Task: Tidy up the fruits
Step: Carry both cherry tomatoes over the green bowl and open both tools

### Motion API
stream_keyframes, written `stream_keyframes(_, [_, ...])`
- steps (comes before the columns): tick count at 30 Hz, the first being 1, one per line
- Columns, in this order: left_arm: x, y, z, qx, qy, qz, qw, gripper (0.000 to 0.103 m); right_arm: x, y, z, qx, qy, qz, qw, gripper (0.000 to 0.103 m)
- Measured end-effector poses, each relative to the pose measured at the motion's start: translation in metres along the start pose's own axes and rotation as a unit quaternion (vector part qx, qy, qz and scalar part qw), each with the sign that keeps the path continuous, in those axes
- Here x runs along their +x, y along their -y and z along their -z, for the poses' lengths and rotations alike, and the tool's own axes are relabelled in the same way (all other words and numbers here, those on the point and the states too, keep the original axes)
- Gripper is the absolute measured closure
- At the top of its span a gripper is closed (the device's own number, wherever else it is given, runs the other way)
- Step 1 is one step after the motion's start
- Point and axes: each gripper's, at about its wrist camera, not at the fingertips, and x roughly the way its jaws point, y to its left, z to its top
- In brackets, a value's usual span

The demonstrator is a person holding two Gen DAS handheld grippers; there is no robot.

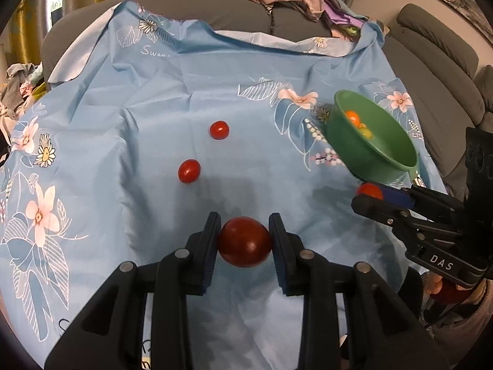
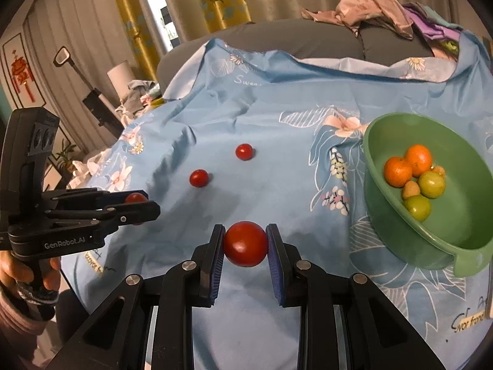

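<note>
Both grippers (image 1: pixel 245 242) (image 2: pixel 245 243) w/ tomato each

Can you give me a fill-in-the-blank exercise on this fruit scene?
1. Each gripper is shut on a red ____.
2. ____ loose tomatoes lie on the blue floral sheet.
3. The oranges sit in a ____ bowl.

Missing words: tomato; two; green

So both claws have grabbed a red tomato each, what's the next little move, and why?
Probably carry the right gripper, shut on its tomato, over the green bowl and let go there. The bowl sits just to its right and already holds the oranges and green fruits. The left gripper is farther away, so its tomato can follow.
</note>
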Motion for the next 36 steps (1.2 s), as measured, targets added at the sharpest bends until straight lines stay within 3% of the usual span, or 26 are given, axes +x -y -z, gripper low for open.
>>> stream_keyframes(8, [-0.009,0.021,-0.004,0.019,0.010,0.014,0.9997,0.071,-0.018,0.005,0.004,0.007,0.016,0.008,1.000,0.074])
stream_keyframes(17, [-0.006,0.071,-0.032,0.075,0.028,0.045,0.9958,0.071,-0.043,0.031,0.005,0.029,0.045,0.033,0.998,0.074])
stream_keyframes(27, [0.025,0.135,-0.068,0.130,0.041,0.089,0.9867,0.071,-0.070,0.087,0.009,0.081,0.080,0.084,0.990,0.074])
stream_keyframes(36, [0.068,0.177,-0.090,0.168,0.026,0.107,0.9797,0.071,-0.073,0.130,0.007,0.121,0.089,0.114,0.982,0.074])
